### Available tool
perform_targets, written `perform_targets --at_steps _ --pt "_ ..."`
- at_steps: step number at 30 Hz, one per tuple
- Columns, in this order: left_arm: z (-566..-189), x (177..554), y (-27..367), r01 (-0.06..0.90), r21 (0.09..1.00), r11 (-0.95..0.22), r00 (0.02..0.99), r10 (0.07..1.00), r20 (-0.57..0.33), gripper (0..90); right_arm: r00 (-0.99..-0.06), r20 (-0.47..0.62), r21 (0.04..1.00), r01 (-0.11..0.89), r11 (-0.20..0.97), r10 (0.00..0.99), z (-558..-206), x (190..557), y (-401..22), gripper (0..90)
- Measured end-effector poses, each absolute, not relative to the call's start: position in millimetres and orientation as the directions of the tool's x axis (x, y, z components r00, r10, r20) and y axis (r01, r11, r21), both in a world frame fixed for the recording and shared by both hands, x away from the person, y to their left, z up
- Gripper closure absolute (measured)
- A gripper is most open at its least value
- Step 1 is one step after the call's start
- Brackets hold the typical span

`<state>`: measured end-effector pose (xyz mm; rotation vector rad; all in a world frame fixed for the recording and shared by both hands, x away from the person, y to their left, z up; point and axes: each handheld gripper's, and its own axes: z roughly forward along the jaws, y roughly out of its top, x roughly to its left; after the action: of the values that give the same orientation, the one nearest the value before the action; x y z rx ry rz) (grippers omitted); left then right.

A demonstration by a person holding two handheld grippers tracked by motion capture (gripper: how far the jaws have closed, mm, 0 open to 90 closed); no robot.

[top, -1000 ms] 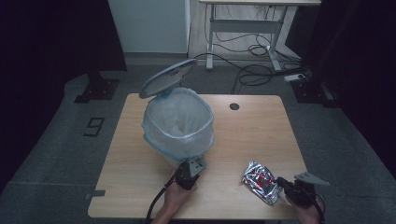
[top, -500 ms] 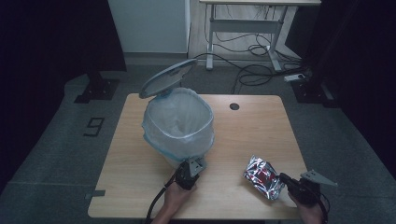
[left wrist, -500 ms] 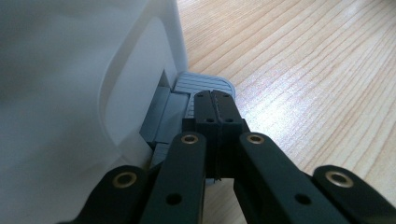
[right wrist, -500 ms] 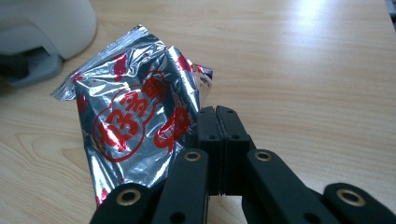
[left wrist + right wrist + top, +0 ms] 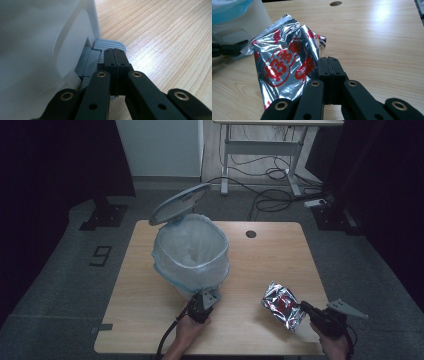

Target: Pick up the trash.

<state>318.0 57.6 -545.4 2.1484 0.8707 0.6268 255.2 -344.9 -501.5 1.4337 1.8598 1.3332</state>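
Note:
A white pedal bin (image 5: 190,252) with a pale blue liner stands on the table's left half, its grey lid (image 5: 180,202) tipped up. My left gripper (image 5: 206,297) is shut, and its tips (image 5: 115,53) rest on the bin's grey pedal (image 5: 110,45). A crumpled silver foil bag (image 5: 281,304) with red print sits near the front right. My right gripper (image 5: 304,307) is shut at the bag's right edge. In the right gripper view the bag (image 5: 284,57) stands tilted up against the closed jaws (image 5: 327,61), apparently pinched by its edge.
The wooden table (image 5: 280,255) has a round cable hole (image 5: 251,234) at the back. Bare wood lies between the bin and the bag. A desk frame and cables are on the floor beyond. The bin wall (image 5: 242,22) shows in the right gripper view.
The foil bag has shifted slightly away from the table's front edge together with my right gripper. The left gripper and the raised lid have stayed put.

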Motion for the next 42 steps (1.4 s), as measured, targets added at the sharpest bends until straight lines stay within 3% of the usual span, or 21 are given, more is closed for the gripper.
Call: perform_targets --at_steps 42 --pt "-546 317 57 0.385 0.769 -0.509 0.651 0.741 0.165 90.0 -0.419 0.217 0.921 0.387 -0.042 0.882 -461 262 -337 89.9"
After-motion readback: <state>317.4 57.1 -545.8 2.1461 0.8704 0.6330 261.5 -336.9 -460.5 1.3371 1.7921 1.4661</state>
